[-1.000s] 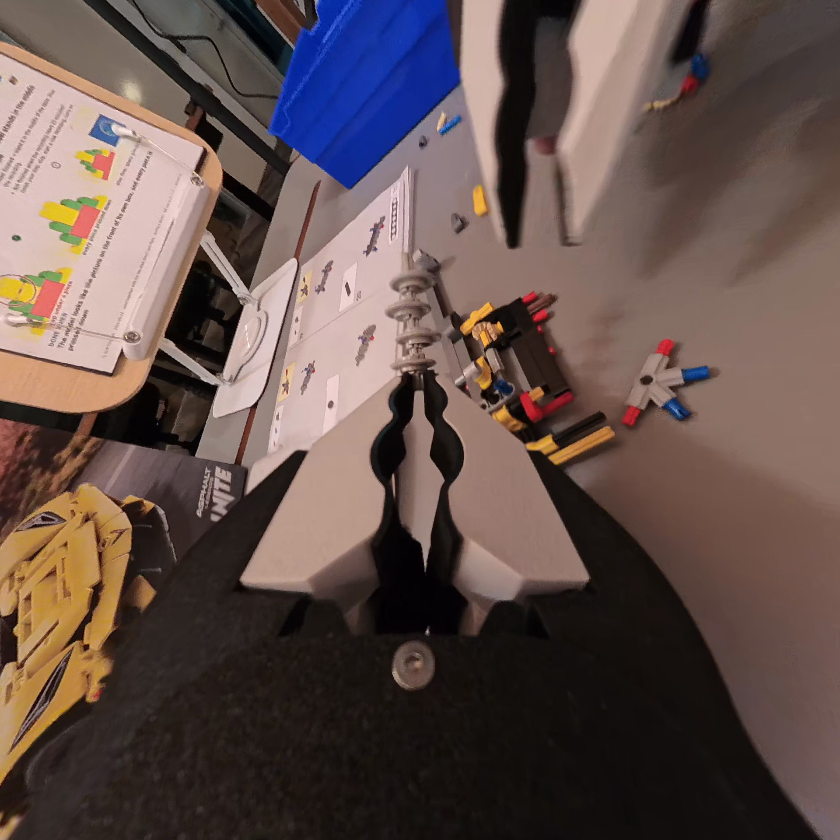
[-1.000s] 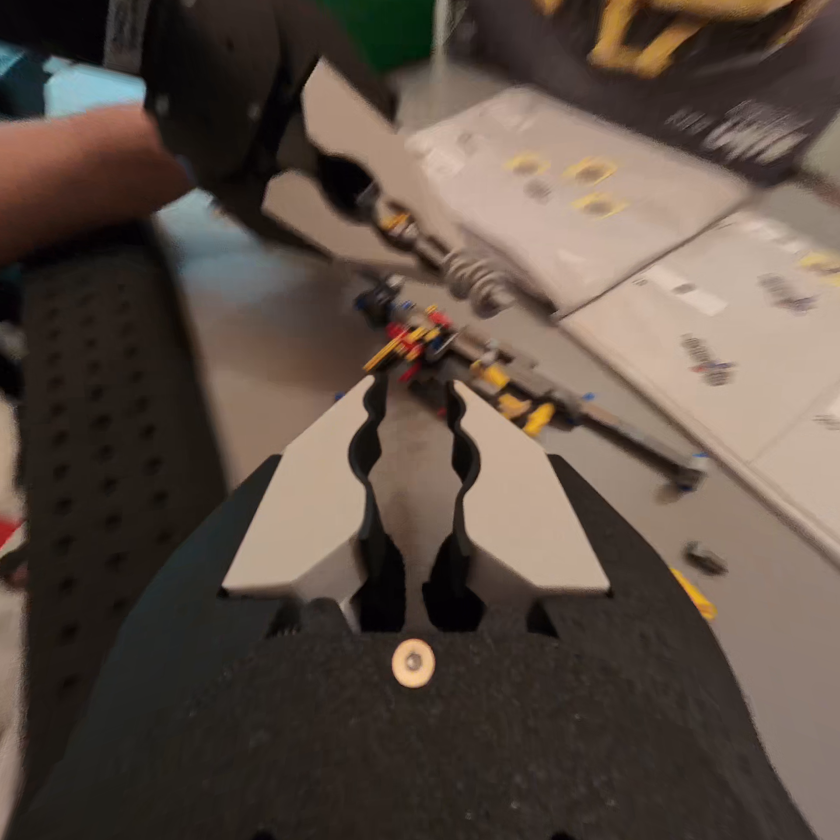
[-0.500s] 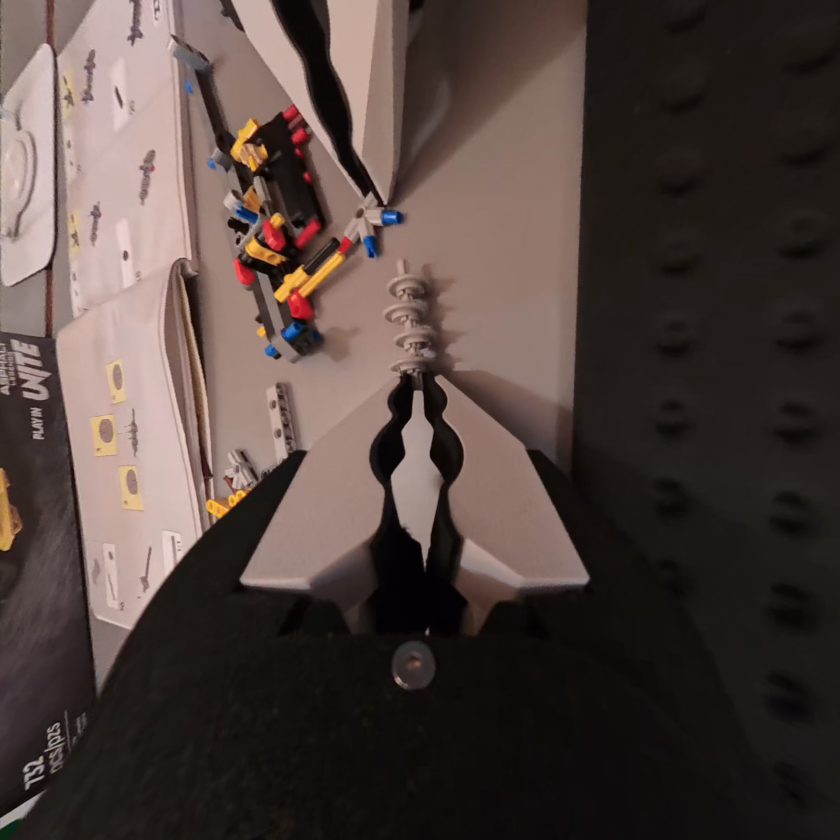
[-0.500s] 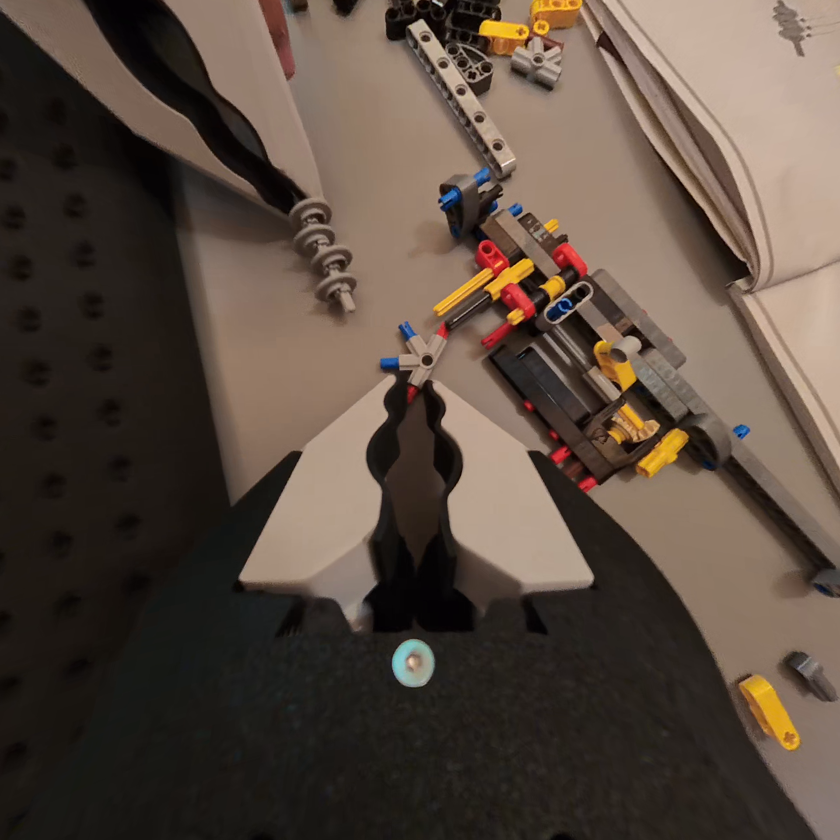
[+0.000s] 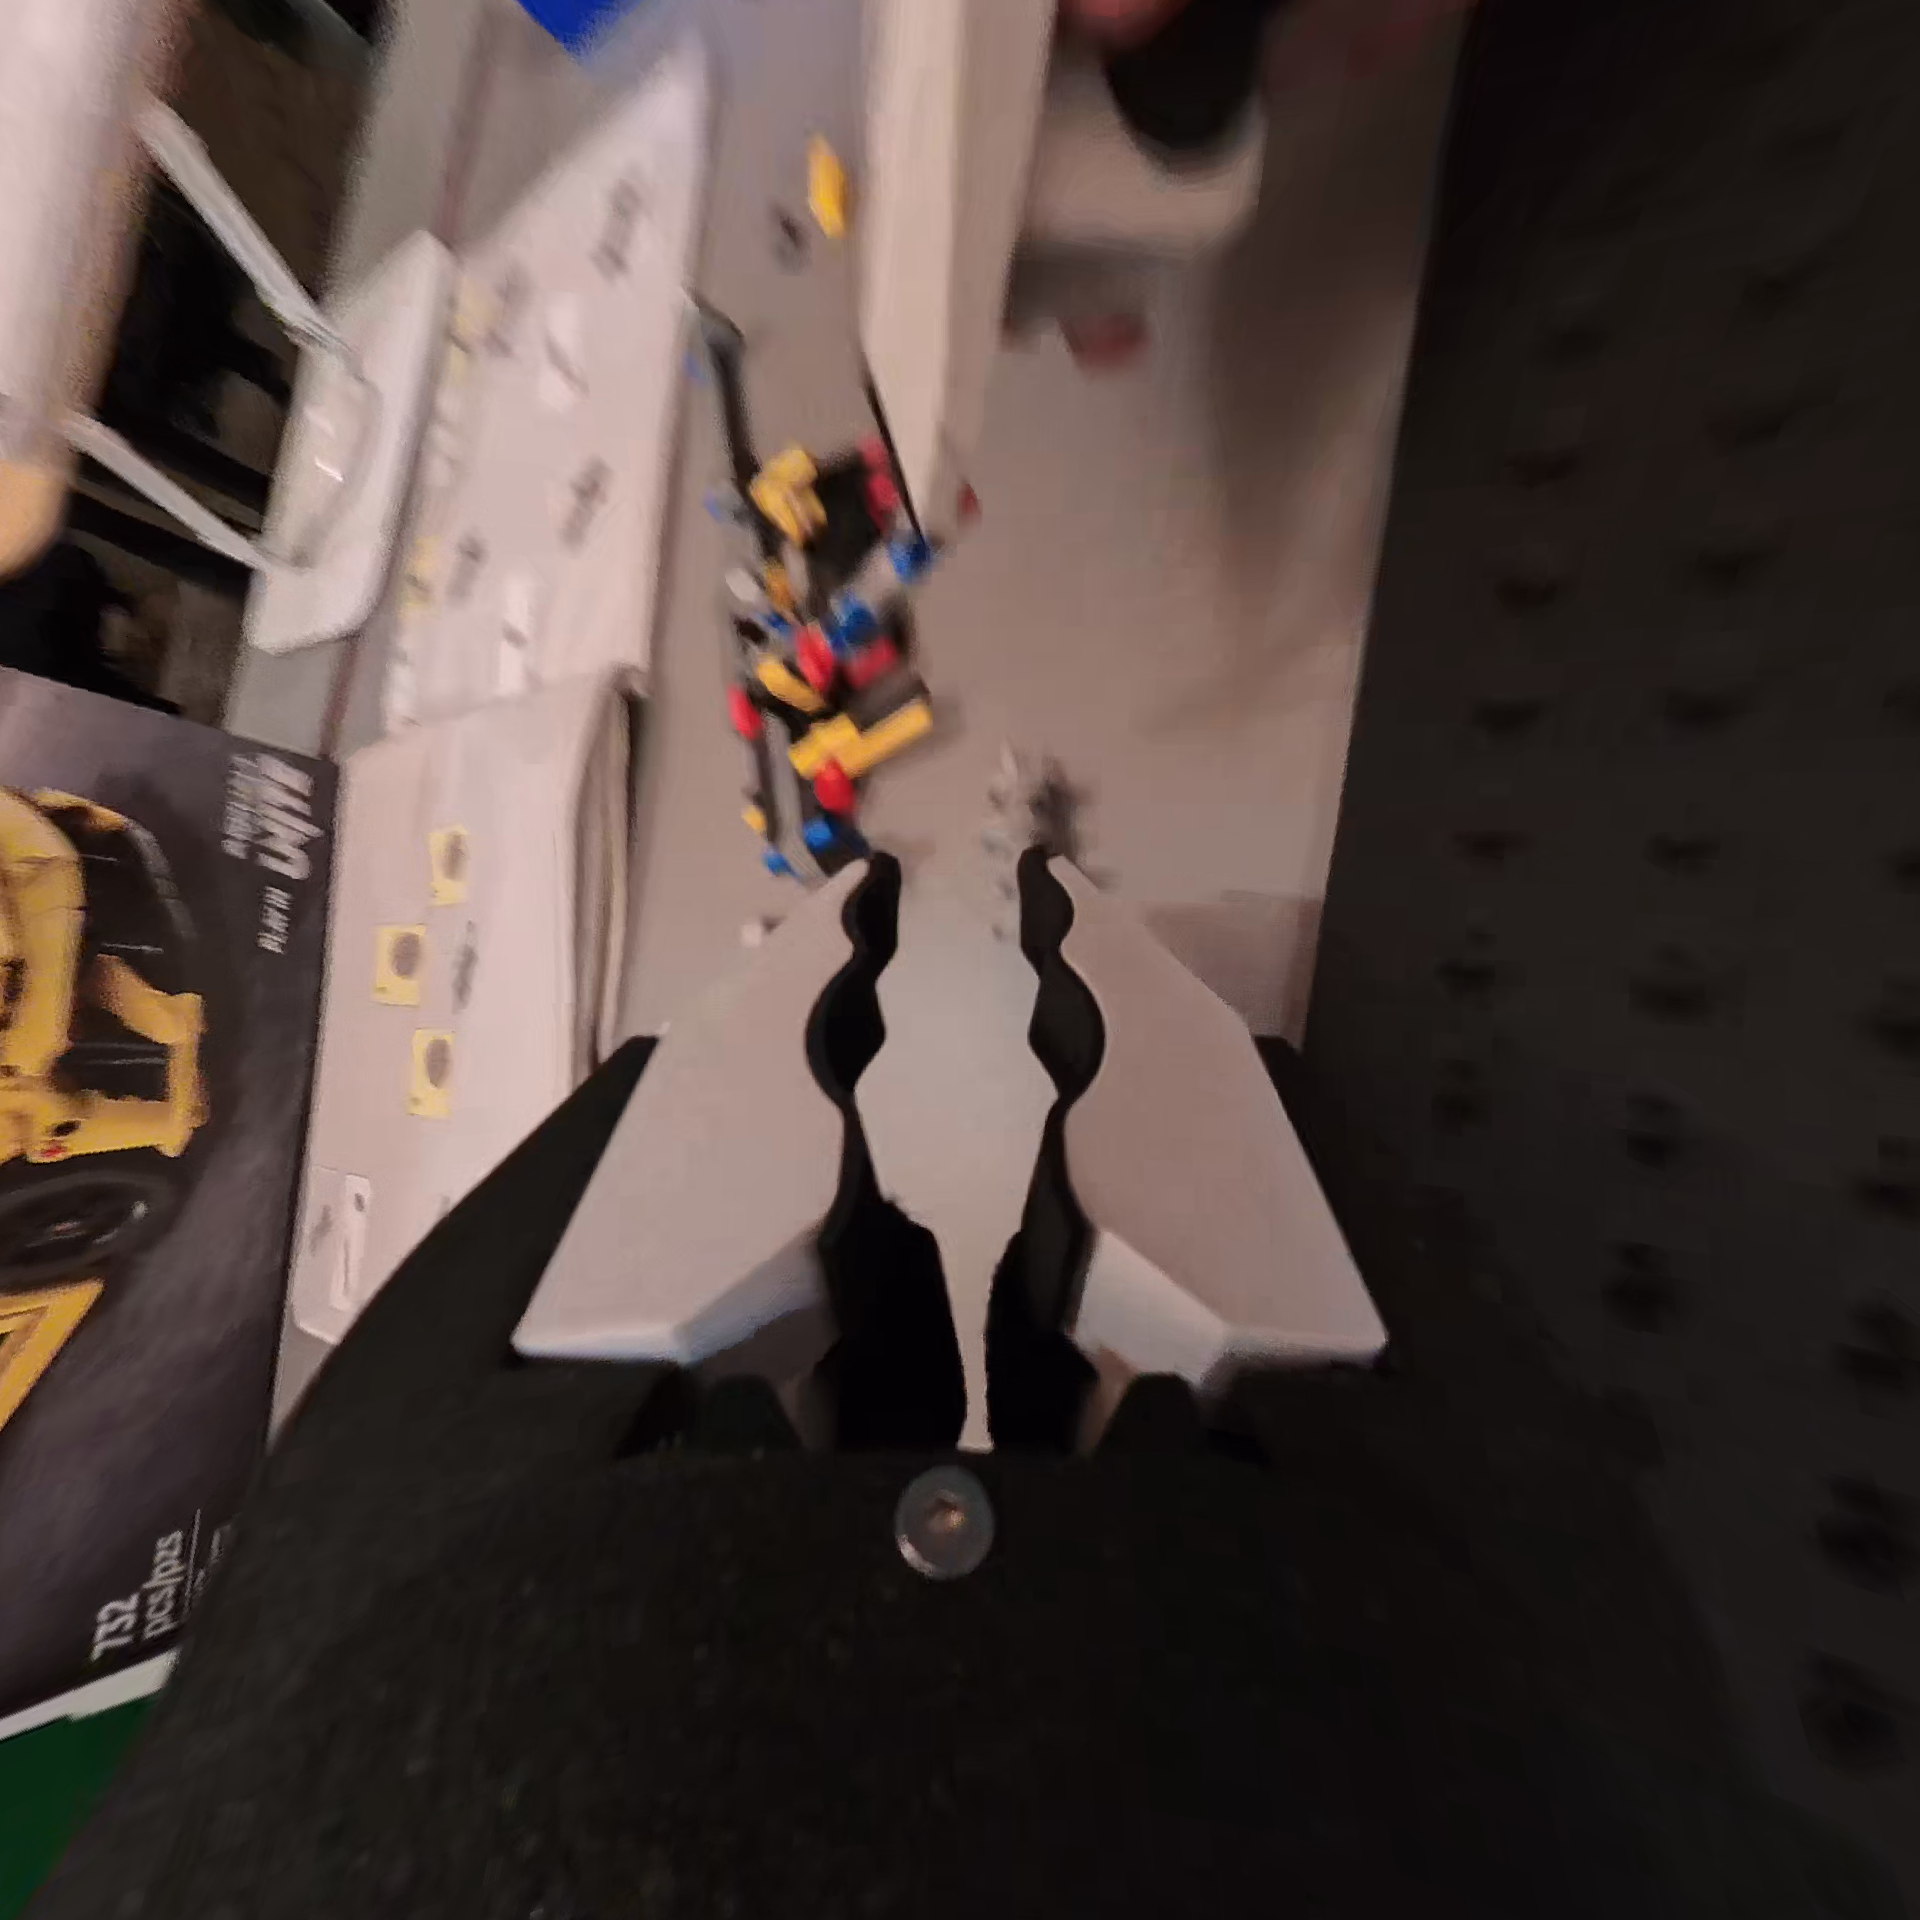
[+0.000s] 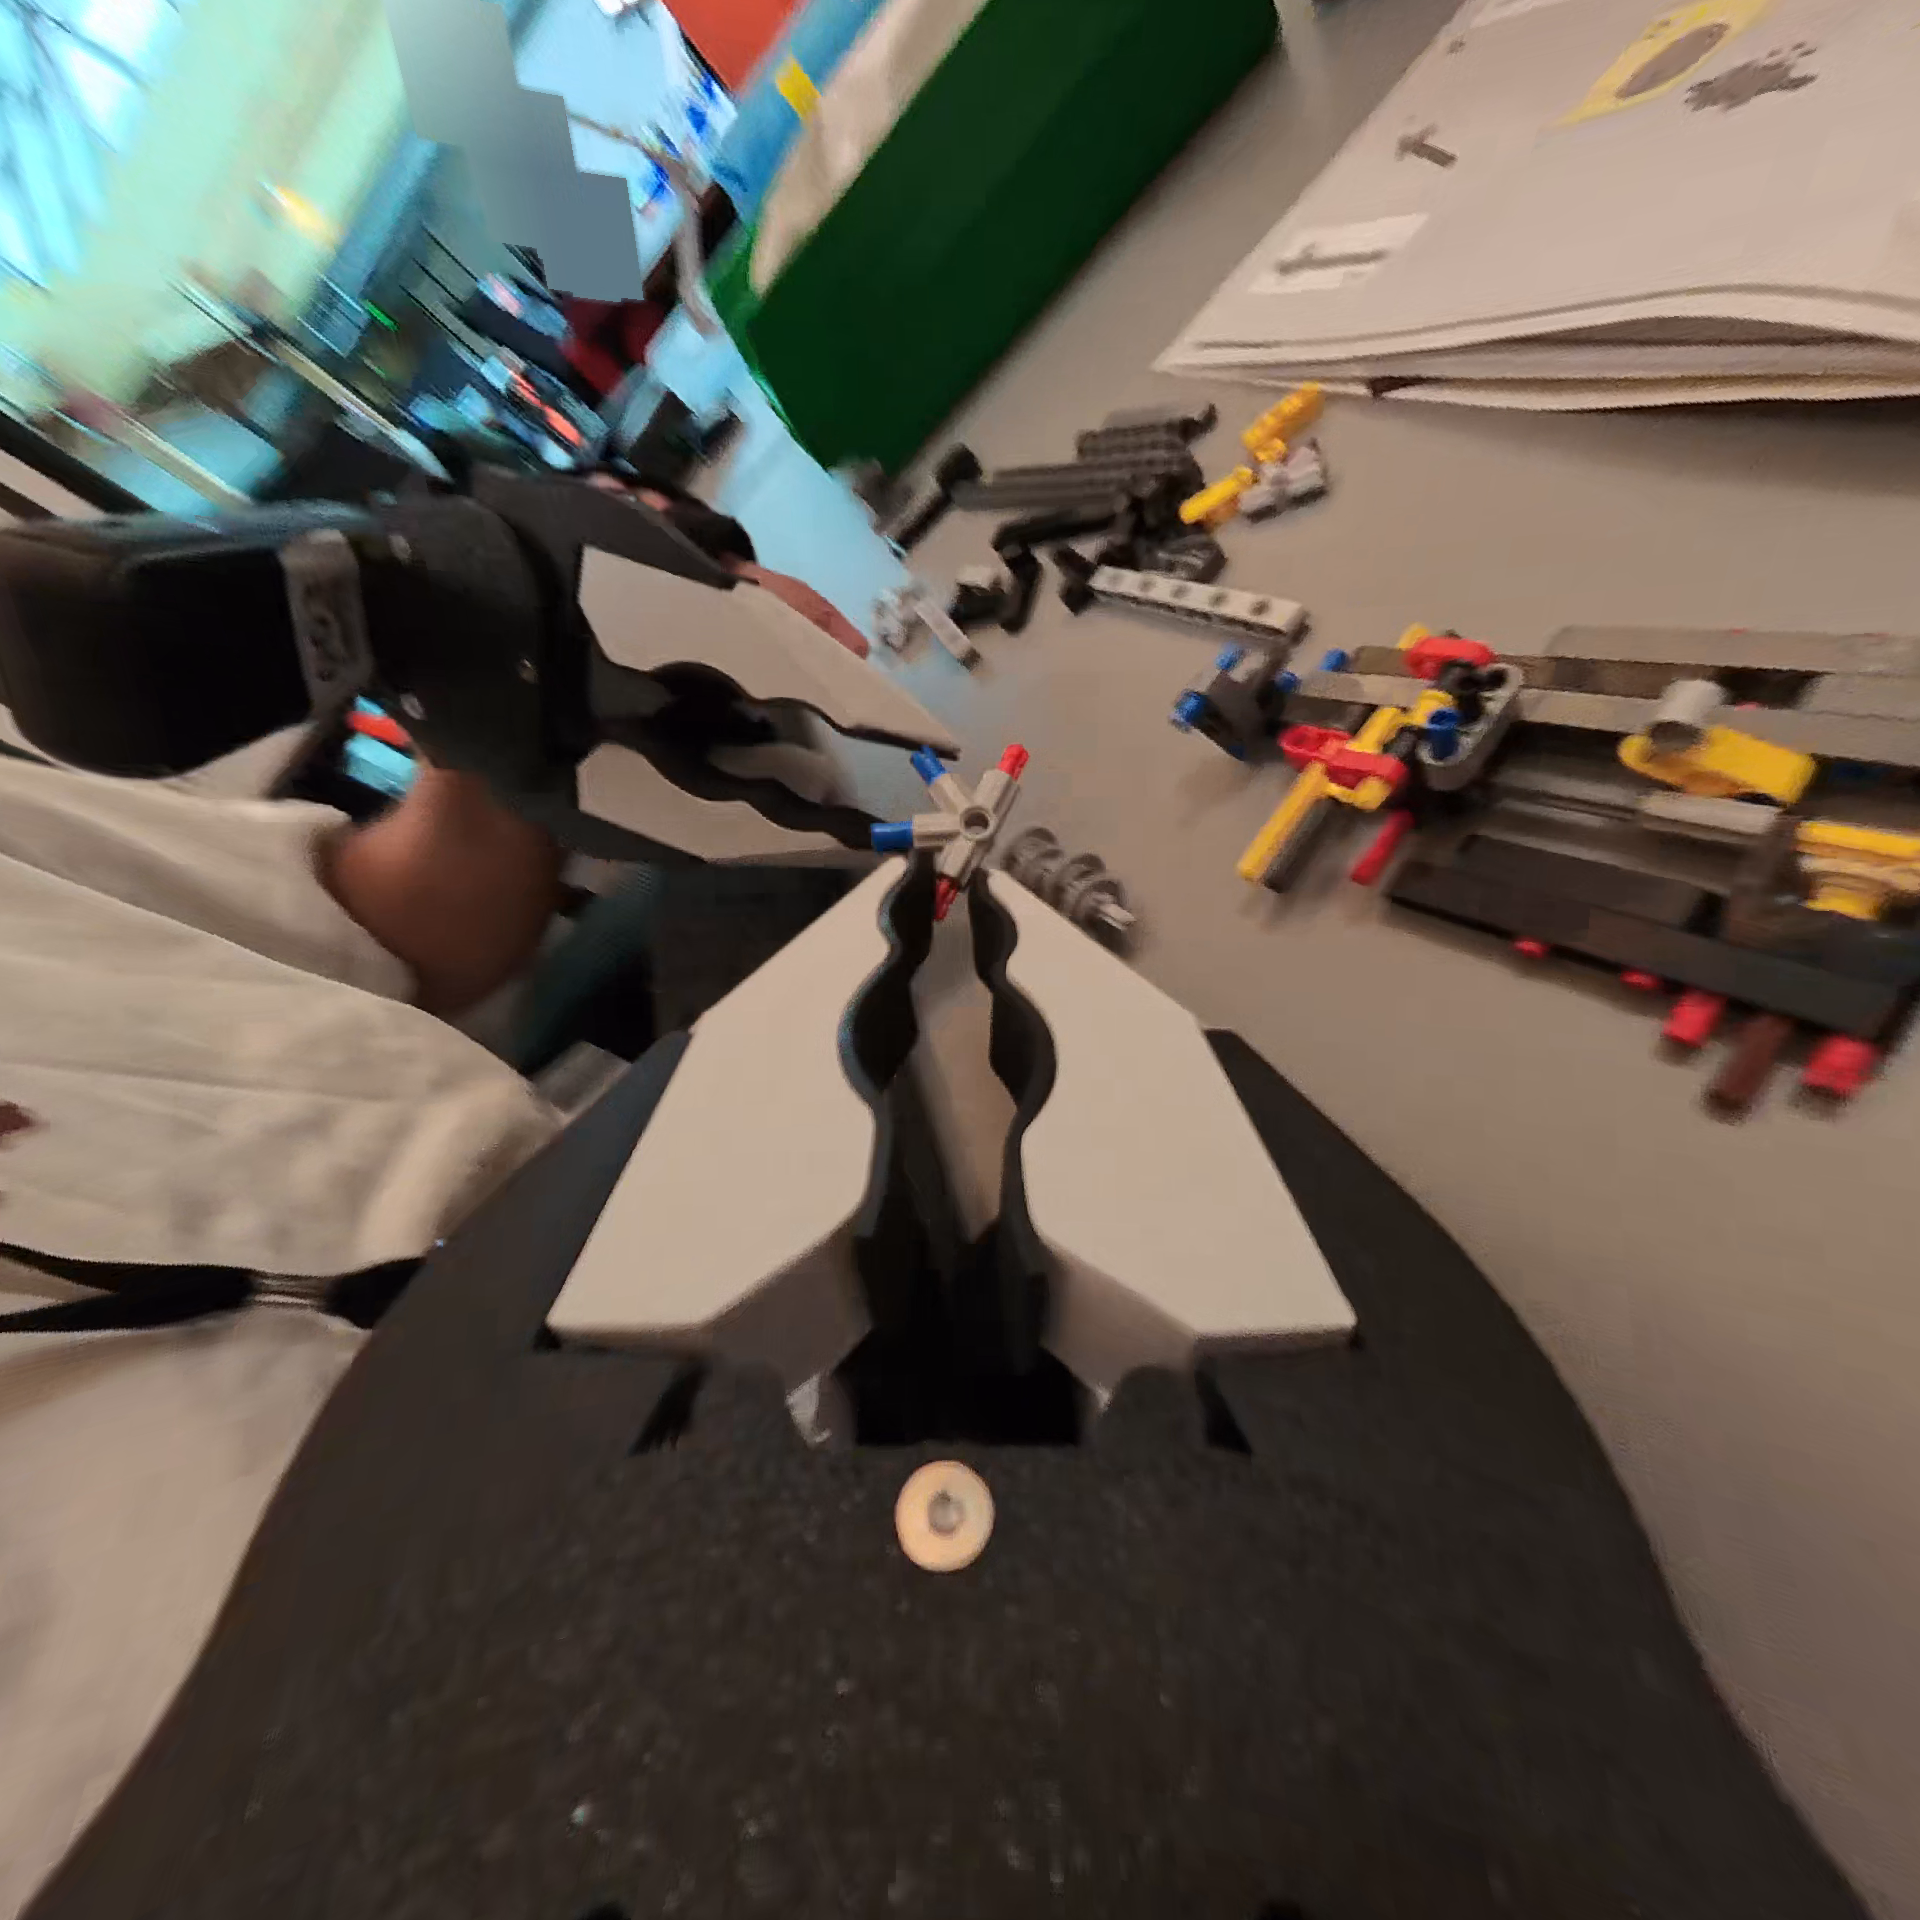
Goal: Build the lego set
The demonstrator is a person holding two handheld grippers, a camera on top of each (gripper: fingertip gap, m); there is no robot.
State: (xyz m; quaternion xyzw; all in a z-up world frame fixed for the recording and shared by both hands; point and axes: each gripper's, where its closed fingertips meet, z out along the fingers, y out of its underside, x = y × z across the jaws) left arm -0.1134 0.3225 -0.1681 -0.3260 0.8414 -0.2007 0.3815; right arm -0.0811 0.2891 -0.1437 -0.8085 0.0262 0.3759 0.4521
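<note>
My left gripper (image 5: 956, 862) is open and empty, low over the grey table. The grey axle with several discs (image 5: 1023, 800) lies loose on the table just past its right fingertip, blurred. My right gripper (image 6: 948, 883) is shut on a grey star connector (image 6: 971, 826) with blue and red pins and holds it above the table. In the right wrist view the left gripper (image 6: 894, 795) is open, its tips close to the connector, and the axle (image 6: 1070, 878) lies behind it. The black, yellow and red lego assembly (image 6: 1558, 790) rests on the table and also shows in the left wrist view (image 5: 831, 644).
An open instruction booklet (image 6: 1558, 208) lies beyond the assembly. A pile of loose black and yellow parts (image 6: 1122, 499) and a grey beam (image 6: 1195, 608) lie near a green box (image 6: 987, 187). The set's box (image 5: 125, 1039) and a black studded mat (image 5: 1662, 935) flank the work area. Left tips to right tips: about 6 cm.
My left gripper opened and let the axle with discs go onto the table. My right gripper closed on the star connector and lifted it off the table.
</note>
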